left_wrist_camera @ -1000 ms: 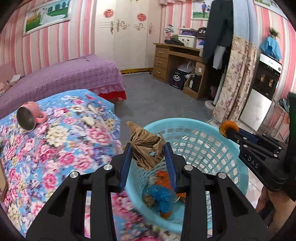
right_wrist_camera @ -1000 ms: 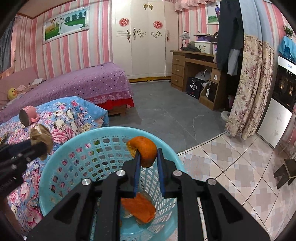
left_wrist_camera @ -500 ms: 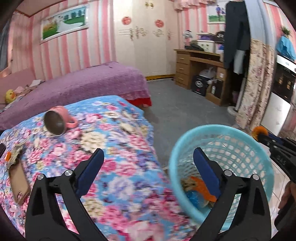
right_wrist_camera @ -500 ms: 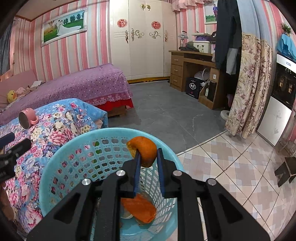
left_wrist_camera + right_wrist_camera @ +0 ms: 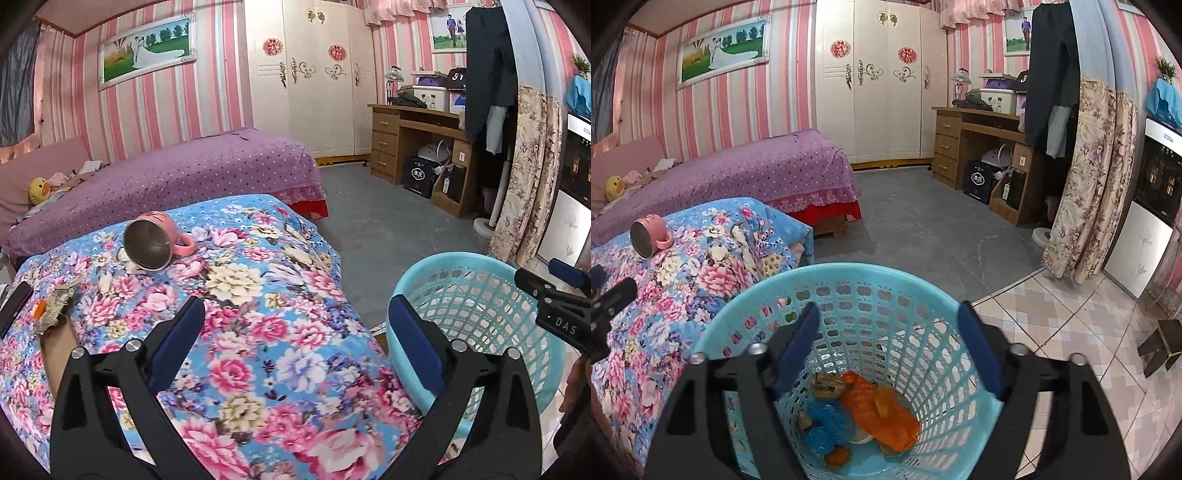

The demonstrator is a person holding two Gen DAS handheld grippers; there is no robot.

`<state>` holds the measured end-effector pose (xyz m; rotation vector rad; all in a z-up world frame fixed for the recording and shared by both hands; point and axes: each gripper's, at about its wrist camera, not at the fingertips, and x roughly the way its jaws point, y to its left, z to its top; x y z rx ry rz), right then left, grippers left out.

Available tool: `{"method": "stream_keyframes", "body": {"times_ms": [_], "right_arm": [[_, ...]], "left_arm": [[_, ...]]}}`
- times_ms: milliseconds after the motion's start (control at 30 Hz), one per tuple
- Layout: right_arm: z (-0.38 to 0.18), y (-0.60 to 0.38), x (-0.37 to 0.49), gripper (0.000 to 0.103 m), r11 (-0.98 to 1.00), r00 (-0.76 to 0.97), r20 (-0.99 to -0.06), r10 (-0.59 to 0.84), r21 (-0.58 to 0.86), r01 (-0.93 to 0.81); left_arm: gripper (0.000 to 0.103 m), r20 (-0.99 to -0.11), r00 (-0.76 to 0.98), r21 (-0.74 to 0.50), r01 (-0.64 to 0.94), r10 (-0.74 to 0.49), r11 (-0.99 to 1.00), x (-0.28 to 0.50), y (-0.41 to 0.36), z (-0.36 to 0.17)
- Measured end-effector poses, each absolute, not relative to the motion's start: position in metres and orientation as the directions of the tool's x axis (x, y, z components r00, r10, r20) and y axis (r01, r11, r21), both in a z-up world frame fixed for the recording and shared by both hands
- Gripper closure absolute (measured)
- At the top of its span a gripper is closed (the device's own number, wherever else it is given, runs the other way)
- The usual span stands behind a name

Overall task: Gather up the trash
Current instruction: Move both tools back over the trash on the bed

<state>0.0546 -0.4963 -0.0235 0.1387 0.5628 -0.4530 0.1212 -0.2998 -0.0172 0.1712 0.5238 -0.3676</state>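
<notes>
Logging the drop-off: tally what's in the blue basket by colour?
Right wrist view, inside the blue basket:
Orange: 3 (wrapper, peel on the wrapper, peel at the bottom)
Blue: 1 (crumpled piece)
Brown: 1 (crumpled paper)
Total: 5, others possibly hidden.

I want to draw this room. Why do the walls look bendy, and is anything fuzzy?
Left wrist view: the fisheye lens bows the striped wall and leaves dark corners; the pink cup looks sharp. Right wrist view: the same bending, the wardrobe curves, and the orange scrap in the blue basket is slightly smeared.
</notes>
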Motion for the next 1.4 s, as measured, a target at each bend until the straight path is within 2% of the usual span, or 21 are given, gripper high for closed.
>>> {"method": "stream_keyframes", "body": {"times_ms": [67,200,400,633,867,1033,1400], "right_arm": [[-0.024,-0.492,0.057,0.010,0.889,0.746,-0.542,-0.387,-0.004,0.458],[-0.022,-0.487,0.060,0.005,0.877,0.735,-0.541,-0.409,-0.009,0.481],[-0.019,-0.475,0.068,0.005,0.869,0.736,-0.542,-0.407,0.018,0.494],[-0.015,-0.446,0.085,0.005,0.889,0.753,-0.533,-0.386,0.004,0.458],[-0.013,-0.410,0.103,0.005,0.909,0.765,-0.535,-0.358,-0.012,0.417],[-0.016,-0.381,0.115,0.005,0.922,0.765,-0.543,-0.347,-0.048,0.384],[-0.020,-0.316,0.136,0.005,0.951,0.785,-0.541,-0.302,-0.118,0.285]], "left_arm": [[0.007,-0.512,0.806,0.067,0.382,-0.297,0.922,0.120,-0.294,-0.016],[0.006,-0.505,0.816,0.075,0.368,-0.283,0.927,0.120,-0.278,-0.011],[0.006,-0.500,0.826,0.055,0.329,-0.259,0.943,0.128,-0.243,-0.002],[0.006,-0.477,0.860,0.105,0.260,-0.181,0.960,0.140,-0.195,0.009],[0.006,-0.458,0.881,0.099,0.185,-0.120,0.978,0.150,-0.138,0.011],[0.006,-0.481,0.873,0.092,0.147,-0.085,0.985,0.166,-0.100,0.006],[0.006,-0.559,0.829,-0.058,-0.045,0.005,0.997,0.198,0.019,-0.005]]}}
